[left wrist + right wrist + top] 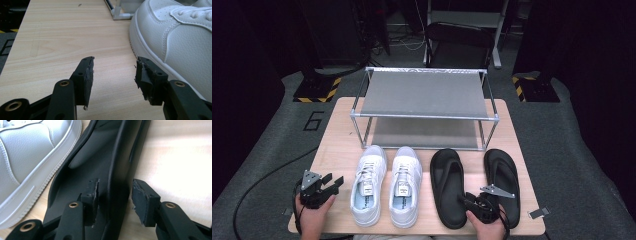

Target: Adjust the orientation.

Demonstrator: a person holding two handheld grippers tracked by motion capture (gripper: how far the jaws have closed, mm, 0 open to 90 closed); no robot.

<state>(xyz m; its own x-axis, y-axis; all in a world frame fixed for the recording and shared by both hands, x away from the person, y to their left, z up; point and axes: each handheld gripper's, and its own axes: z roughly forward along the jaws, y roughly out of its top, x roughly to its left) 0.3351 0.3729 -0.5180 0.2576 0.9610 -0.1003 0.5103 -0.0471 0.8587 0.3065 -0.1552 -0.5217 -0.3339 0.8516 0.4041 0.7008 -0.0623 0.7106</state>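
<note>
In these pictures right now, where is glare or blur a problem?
High view: soft, surroundings dark, table evenly lit. Right gripper view: the wood right of the black sandal is washed out by glare. Left gripper view: sharp on the white sneaker, no glare.

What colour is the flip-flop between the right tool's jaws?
Black all over; the flip-flop shows best in the right gripper view, beside the white sneaker.

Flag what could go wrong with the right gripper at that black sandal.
The right gripper straddles the side edge of the left black sandal with jaws open, pads not pressing; closing on that thin rim may slip. The white sneaker sits close beside it, so dragging the sandal sideways could nudge it.
</note>
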